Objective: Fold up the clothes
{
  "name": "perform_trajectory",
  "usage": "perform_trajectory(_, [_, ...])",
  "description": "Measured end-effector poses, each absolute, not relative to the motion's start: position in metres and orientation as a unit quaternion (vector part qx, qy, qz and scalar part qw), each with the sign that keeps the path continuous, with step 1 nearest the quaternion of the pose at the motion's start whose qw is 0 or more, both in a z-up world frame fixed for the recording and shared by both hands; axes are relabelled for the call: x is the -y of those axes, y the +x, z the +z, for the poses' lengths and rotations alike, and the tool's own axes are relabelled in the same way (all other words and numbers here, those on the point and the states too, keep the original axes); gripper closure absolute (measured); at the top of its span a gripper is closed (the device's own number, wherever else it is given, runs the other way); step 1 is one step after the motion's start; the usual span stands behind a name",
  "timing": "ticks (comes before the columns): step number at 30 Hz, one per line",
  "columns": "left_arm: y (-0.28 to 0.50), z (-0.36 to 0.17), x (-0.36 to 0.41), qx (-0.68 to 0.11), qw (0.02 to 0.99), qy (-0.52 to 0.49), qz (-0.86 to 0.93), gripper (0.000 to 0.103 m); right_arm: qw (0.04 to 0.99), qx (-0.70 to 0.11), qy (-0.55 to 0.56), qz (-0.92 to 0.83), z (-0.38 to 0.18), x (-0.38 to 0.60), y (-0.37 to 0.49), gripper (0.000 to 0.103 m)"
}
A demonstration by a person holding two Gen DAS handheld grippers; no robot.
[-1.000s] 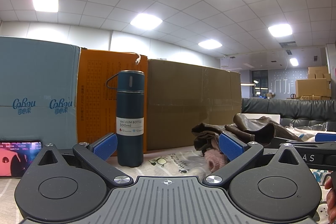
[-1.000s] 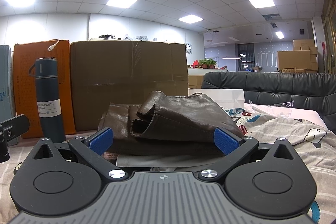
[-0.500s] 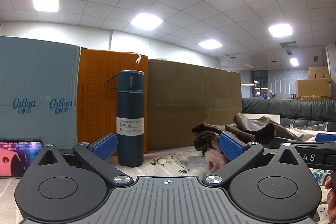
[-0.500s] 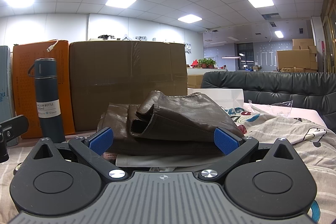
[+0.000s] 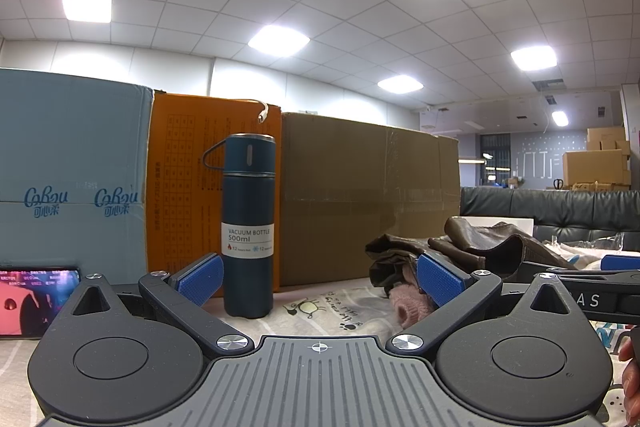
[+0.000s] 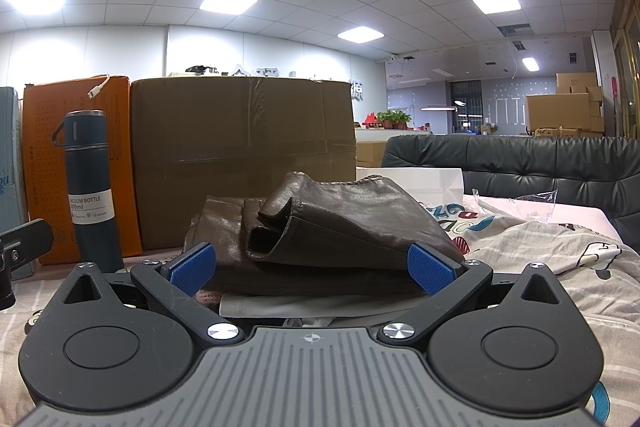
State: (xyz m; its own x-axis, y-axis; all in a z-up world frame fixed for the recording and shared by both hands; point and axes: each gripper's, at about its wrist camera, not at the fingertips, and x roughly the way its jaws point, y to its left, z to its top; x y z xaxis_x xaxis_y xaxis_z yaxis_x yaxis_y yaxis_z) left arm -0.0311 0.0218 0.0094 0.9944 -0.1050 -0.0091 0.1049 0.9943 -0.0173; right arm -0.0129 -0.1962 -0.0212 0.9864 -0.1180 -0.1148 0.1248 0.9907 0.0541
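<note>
A folded dark brown leather garment [image 6: 332,227] lies on the patterned cloth-covered table [image 6: 560,267], on top of a white garment [image 6: 320,305] and a pink knitted one [image 5: 412,305]. My right gripper [image 6: 312,269] is open and empty, low over the table, right in front of this pile. My left gripper [image 5: 320,281] is open and empty, low over the table; the brown garment [image 5: 480,247] lies ahead to its right. The right gripper's body [image 5: 580,291] shows at the right edge of the left wrist view.
A dark blue vacuum bottle [image 5: 249,227] stands ahead of the left gripper. Behind it stand a light blue box [image 5: 72,179], an orange box [image 5: 184,167] and a brown cardboard box [image 5: 368,199]. A phone [image 5: 36,301] leans at the left. A black sofa [image 6: 520,163] is behind the table.
</note>
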Motion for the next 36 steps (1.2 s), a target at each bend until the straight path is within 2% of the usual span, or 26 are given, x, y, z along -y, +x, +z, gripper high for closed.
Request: perform_trajectory(36, [-0.0305, 0.0098, -0.0211, -0.006, 0.999, -0.008, -0.053, 0.0, 0.996, -0.06, 0.031, -0.063, -0.0218, 0.1966, -0.0114, 0.0])
